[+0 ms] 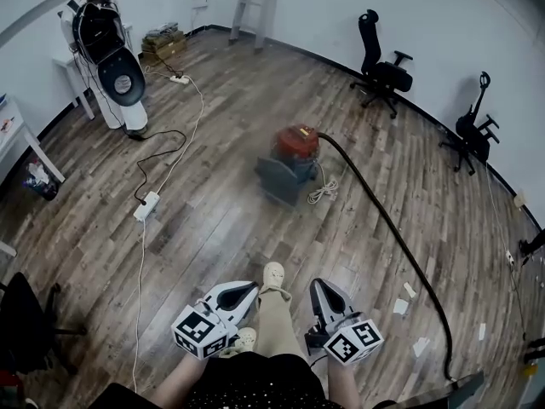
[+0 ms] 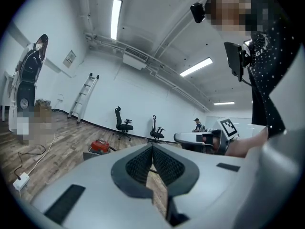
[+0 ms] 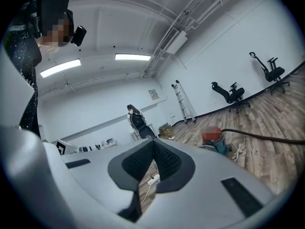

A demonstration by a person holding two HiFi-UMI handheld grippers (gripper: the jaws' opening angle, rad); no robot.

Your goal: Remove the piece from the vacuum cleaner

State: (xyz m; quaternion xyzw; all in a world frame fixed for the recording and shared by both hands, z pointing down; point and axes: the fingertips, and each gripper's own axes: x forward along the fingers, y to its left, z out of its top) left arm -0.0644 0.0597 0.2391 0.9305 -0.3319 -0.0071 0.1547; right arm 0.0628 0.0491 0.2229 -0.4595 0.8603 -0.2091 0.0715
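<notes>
Down in front of the person's legs, both tools are held low, well short of any work. The left gripper point(image 2: 152, 149) has its ribbed pads pressed together with only floor showing past them, so it holds nothing. The right gripper point(image 3: 153, 144) is likewise closed tight and empty. In the head view they sit either side of the person's light shoe point(image 1: 272, 273), pointing ahead.

Well apart from them, out on the wooden floor point(image 1: 213, 228), stands the red vacuum cleaner point(image 1: 295, 143). A grey part point(image 1: 277, 180) sits against its near side. A dark hose point(image 1: 383, 220) leaves its right side and curves away toward the lower right. A coil of white cord point(image 1: 323, 192) lies just beside the machine. Which piece is meant to come off cannot be told from this range; the hose at its socket and the grey part both seem candidates.

The step in hand looks like the approach, with nothing of the task done yet. To do it well, walk up facing the hose side, stepping clear of the white cord and of the power strip point(image 1: 146, 205) on the left, and open the jaws before reaching in. One gripper would best steady the red body while the other takes the piece close to its joint and draws it straight out, since a sideways tug could tip or roll the canister.
</notes>
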